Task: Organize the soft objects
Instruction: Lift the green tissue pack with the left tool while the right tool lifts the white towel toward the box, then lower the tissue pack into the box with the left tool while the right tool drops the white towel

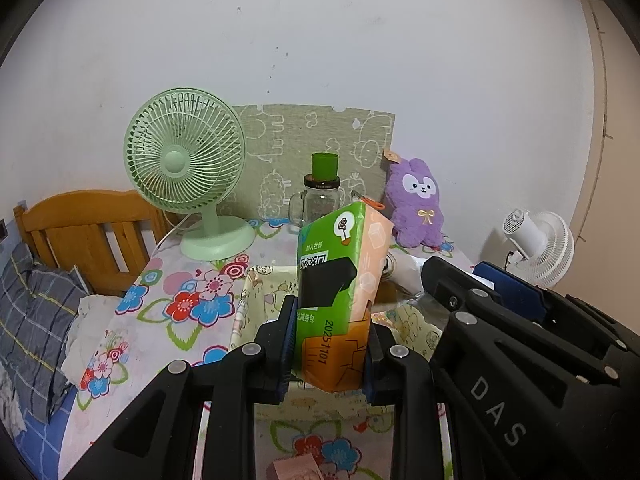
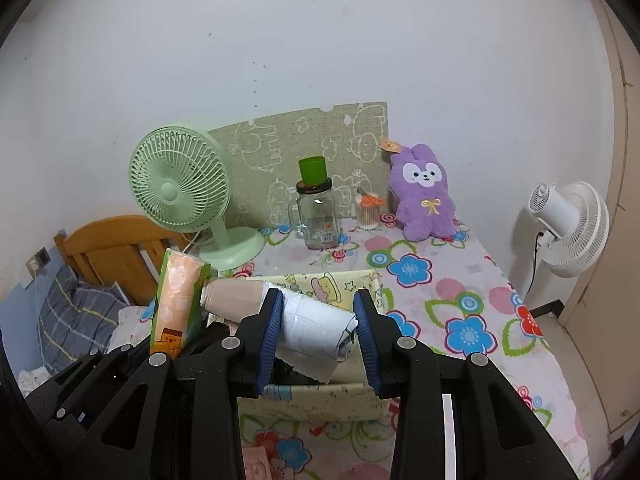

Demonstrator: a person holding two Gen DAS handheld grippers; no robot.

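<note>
My left gripper (image 1: 330, 344) is shut on a green and orange tissue pack (image 1: 340, 280), held upright above a yellow cartoon-print fabric basket (image 1: 256, 304). The pack also shows in the right wrist view (image 2: 176, 300). My right gripper (image 2: 318, 336) is shut on a white and beige roll of plastic bags (image 2: 304, 324), held across the same basket (image 2: 344, 396). The right gripper's black body (image 1: 520, 352) lies just right of the left one. A purple plush bunny (image 2: 424, 192) sits against the wall at the table's back right.
On the flowered tablecloth (image 2: 460, 300) stand a green desk fan (image 2: 180, 192), a glass jar with a green cup on top (image 2: 316, 208) and a cotton-swab holder (image 2: 368, 210). A white fan (image 2: 568, 228) stands right of the table. A wooden bed with a plaid pillow (image 1: 36, 320) lies left.
</note>
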